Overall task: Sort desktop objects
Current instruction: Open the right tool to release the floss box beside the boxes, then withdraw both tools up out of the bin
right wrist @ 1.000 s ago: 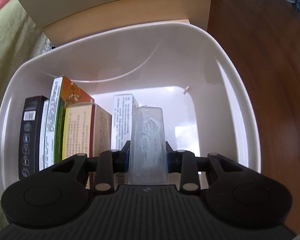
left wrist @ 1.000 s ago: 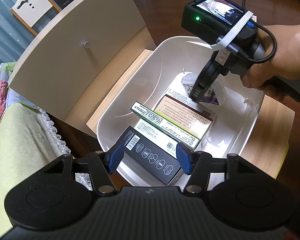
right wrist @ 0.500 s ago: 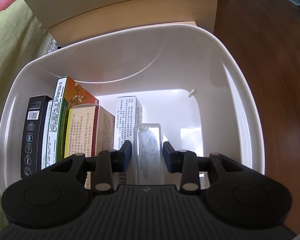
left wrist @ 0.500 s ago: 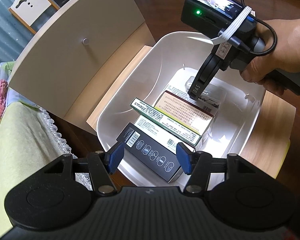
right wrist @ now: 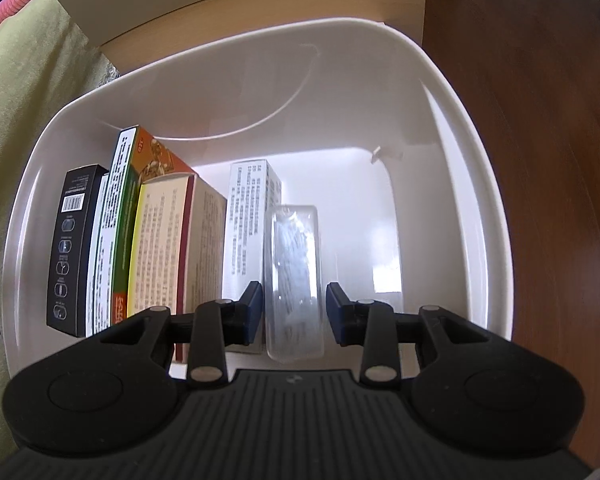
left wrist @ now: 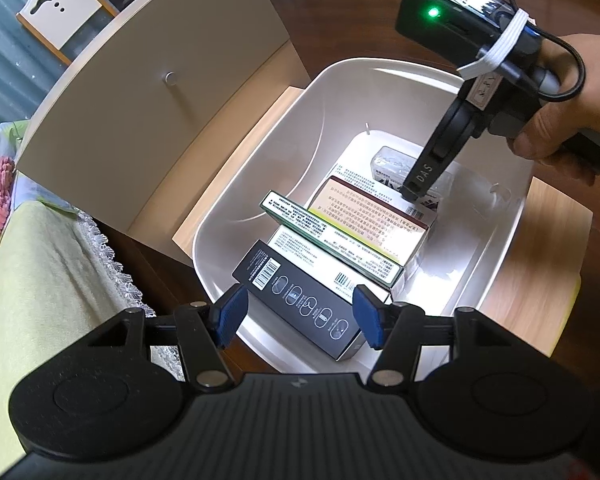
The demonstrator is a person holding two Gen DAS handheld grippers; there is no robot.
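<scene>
Inside the white bin [left wrist: 256, 184], seen from the left wrist, a row of boxes stands on edge: a black box [left wrist: 300, 300] nearest, then a white one, a green-edged box [left wrist: 332, 236], a red-trimmed box [left wrist: 376, 216] and a white box [left wrist: 352, 172] behind it. The right gripper [left wrist: 414, 194], held by a hand [left wrist: 560, 128], reaches down at the far end of the row beside a clear plastic case [left wrist: 392, 162]. The left gripper [left wrist: 298, 316] hovers above the near rim, spread wide and empty.

From the right wrist, the clear plastic case [right wrist: 296, 280] stands against the white box [right wrist: 248, 240], on the bin [right wrist: 460, 184] floor. The right gripper [right wrist: 294, 312] is released, both pads clear of the case. To finish this placement well, I would draw the gripper straight up and back, keeping the pads off the case so it does not tip into the open right half of the bin.
</scene>
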